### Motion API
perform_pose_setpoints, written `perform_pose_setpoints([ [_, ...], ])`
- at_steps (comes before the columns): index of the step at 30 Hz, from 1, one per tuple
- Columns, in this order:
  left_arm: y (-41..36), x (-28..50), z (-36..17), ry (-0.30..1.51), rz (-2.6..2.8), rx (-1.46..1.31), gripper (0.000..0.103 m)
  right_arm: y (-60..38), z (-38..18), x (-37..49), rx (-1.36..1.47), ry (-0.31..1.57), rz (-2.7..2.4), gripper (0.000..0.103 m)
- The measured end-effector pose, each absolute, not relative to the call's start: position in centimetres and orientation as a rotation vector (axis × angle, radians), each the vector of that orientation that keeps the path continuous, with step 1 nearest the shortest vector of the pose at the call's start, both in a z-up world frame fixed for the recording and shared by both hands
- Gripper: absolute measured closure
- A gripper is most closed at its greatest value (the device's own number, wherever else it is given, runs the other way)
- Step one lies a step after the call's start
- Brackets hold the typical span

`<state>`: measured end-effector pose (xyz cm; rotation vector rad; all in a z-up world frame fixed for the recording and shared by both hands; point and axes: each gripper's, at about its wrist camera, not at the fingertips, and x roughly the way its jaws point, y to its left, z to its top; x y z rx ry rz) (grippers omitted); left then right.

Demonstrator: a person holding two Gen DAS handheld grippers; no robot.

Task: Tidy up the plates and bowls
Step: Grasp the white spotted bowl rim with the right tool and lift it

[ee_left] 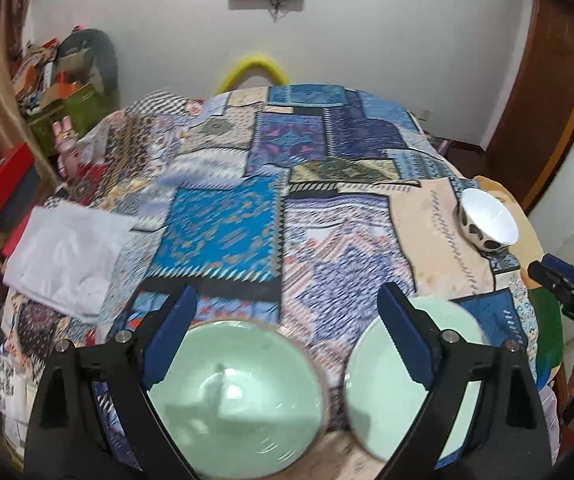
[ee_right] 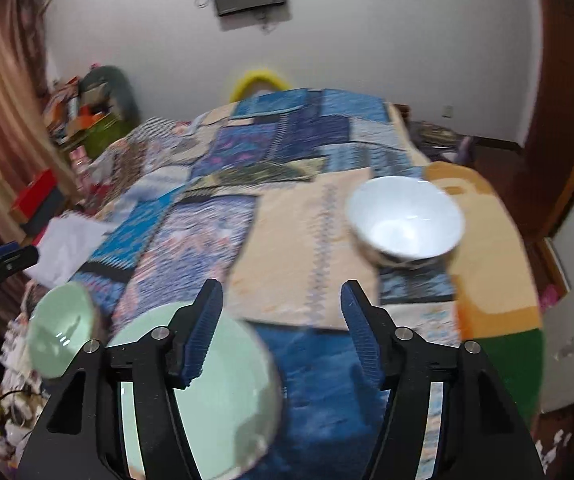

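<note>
Nearest, left gripper (ee_left: 287, 338): its blue-padded jaws stand wide apart and grip nothing; it hangs above two pale green bowls.
Left green bowl (ee_left: 233, 394): upright on the patchwork bedspread (ee_left: 223, 224), under the left gripper's left finger.
Right green bowl (ee_left: 391, 384): just beside the first, under the right finger; whether their rims touch is lost in blur.
Right gripper (ee_right: 281, 332): jaws also spread and empty, hovering over a blue patch of the cloth beside the nearer green bowl.
Farther, white bowl (ee_right: 405, 220): white inside, dark spots outside, upright near the bed's right edge, well apart from the green pair and ahead-right of the right gripper.
Plates: none visible in either view.
Far left: a white folded cloth (ee_left: 67, 256), unrelated to the job.
Progress: apparently early; all three bowls sit separately, none nested.
Left to do: likely stacking the green pair and gathering the white bowl with them.
</note>
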<state>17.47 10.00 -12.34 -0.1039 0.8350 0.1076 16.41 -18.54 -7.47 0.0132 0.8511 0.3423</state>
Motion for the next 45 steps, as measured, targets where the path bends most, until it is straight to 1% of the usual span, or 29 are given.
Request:
perform_pose_setpoints([
  [7, 6.8, 22.2, -13.2, 0.859, 0.05, -0.095, 0.01, -23.5, -8.3, 19.7, 0.039, 0.851, 0.212, 0.042],
  [15, 2.3, 27.6, -15.4, 0.897, -0.022, -0.03, 0.01, -27.6, -11.4, 24.2, 0.105, 0.893, 0.115, 0.043],
  [16, 1.8, 28.3, -15.8, 0.905, -0.031, -0.022, 0.01, -27.7, -11.6, 24.5, 0.112, 0.895, 0.111, 0.045],
  [17, 1.1, 29.1, -16.2, 0.914, -0.041, -0.013, 0.01, -28.1, -12.0, 25.0, 0.119, 0.901, 0.106, 0.051],
  [21, -0.7, 31.3, -17.4, 0.929, -0.07, 0.0, 0.01, -28.9, -13.4, 27.0, 0.15, 0.925, 0.1, 0.063],
  [23, -1.5, 32.4, -17.9, 0.939, -0.088, -0.001, 0.01, -29.1, -14.2, 28.1, 0.164, 0.946, 0.102, 0.072],
  [25, -2.3, 33.6, -18.4, 0.948, -0.101, 0.003, 0.01, -29.3, -15.0, 29.0, 0.165, 0.965, 0.095, 0.078],
  [27, -2.9, 34.4, -18.7, 0.943, -0.106, -0.001, 0.01, -29.5, -15.5, 29.4, 0.159, 0.977, 0.089, 0.079],
  [29, -3.3, 35.2, -19.0, 0.948, -0.113, -0.013, 0.01, -29.5, -16.1, 29.9, 0.159, 0.993, 0.107, 0.087],
  [35, -4.2, 36.6, -19.4, 0.952, -0.126, -0.036, 0.01, -28.8, -15.7, 29.8, 0.131, 0.972, 0.168, 0.088],
  [42, -5.6, 37.4, -20.5, 0.981, -0.142, -0.054, 0.01, -26.6, -16.0, 28.9, 0.117, 1.01, 0.305, 0.088],
  [44, -6.2, 37.7, -21.2, 1.002, -0.151, -0.045, 0.015, -25.8, -15.9, 28.2, 0.096, 1.014, 0.338, 0.088],
  [45, -6.6, 37.8, -21.6, 1.016, -0.155, -0.037, 0.021, -25.5, -15.9, 28.0, 0.09, 1.015, 0.351, 0.088],
])
